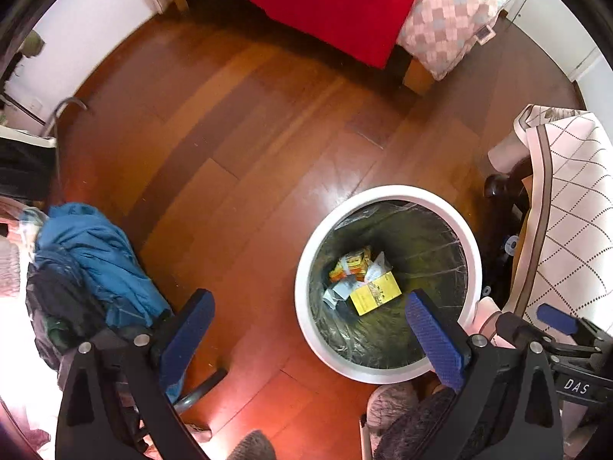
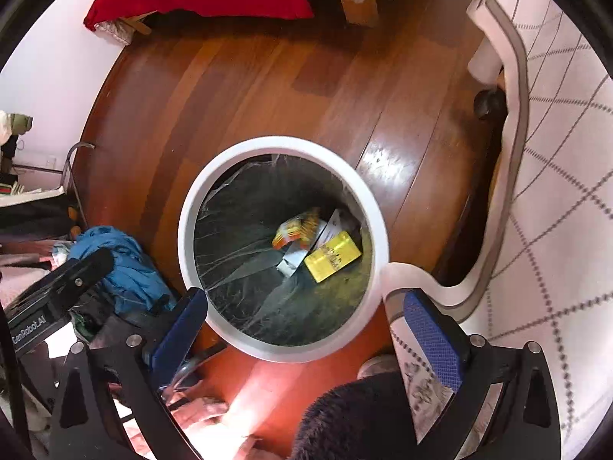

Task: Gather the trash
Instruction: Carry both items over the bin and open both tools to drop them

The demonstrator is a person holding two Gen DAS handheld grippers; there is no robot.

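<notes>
White and round, the bin point(image 2: 373, 207) stands on the wood floor point(image 2: 237, 88), lined with a dark plastic bag point(image 2: 237, 230). At the bottom of the bin lie a yellow box point(image 2: 333, 256), an orange wrapper point(image 2: 297, 228) touching it, and scraps of white paper point(image 2: 332, 226). The right tongs point(image 2: 306, 329) hang over the near rim of the bin, spread wide with nothing between the blue pads point(image 2: 433, 341). The left tongs point(image 1: 310, 326) hang left of the bin, one pad over its rim, also wide open and empty. A blue cloth point(image 1: 95, 253) is heaped left of the bin, a quilted white cover point(image 2: 555, 199) lies right of it, and a red bed cover point(image 1: 325, 4) hangs beyond it.
</notes>
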